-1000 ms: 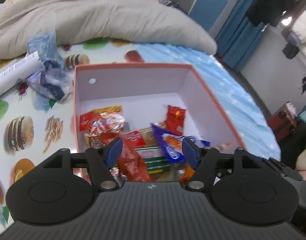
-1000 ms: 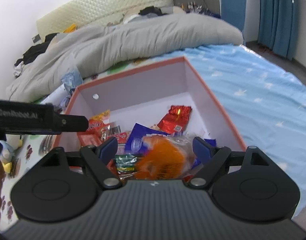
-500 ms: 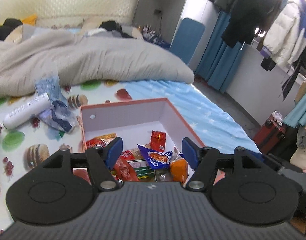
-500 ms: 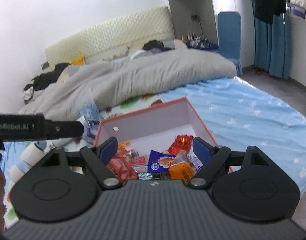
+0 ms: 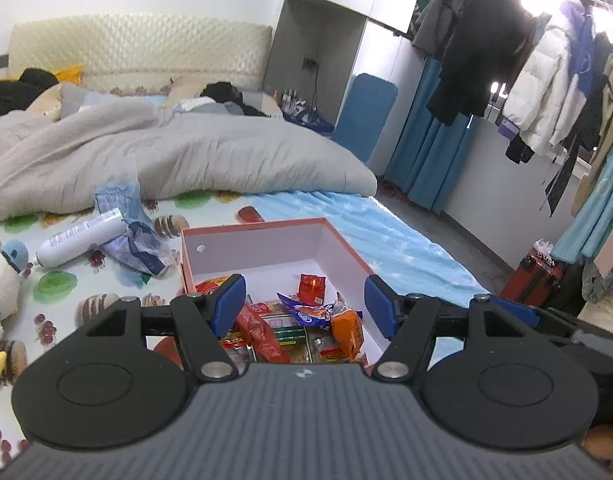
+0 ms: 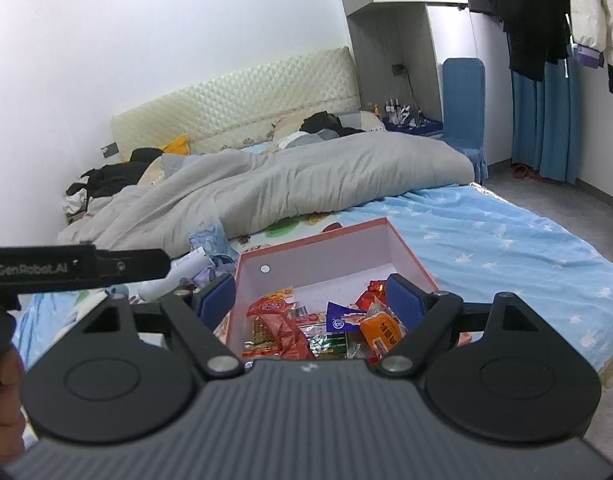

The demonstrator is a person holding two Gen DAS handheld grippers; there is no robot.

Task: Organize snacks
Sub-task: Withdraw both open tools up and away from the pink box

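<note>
Orange-rimmed box [image 5: 266,248] lower centre holds mixed snack packets [image 5: 306,320]; left gripper [image 5: 304,306] and right gripper [image 6: 310,300] both gaping, empty.

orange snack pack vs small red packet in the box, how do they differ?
The orange snack pack is bigger and lies at the near end, heaped among other wrappers; the small red packet lies apart, farther back on the bare floor of the box. The orange pack looks plump, the red packet flatter. Both lie loose inside, in neither gripper.

Glossy foil snack packets [image 5: 306,316], matt cardboard box [image 5: 262,248], soft cloth duvet [image 5: 178,160]
</note>
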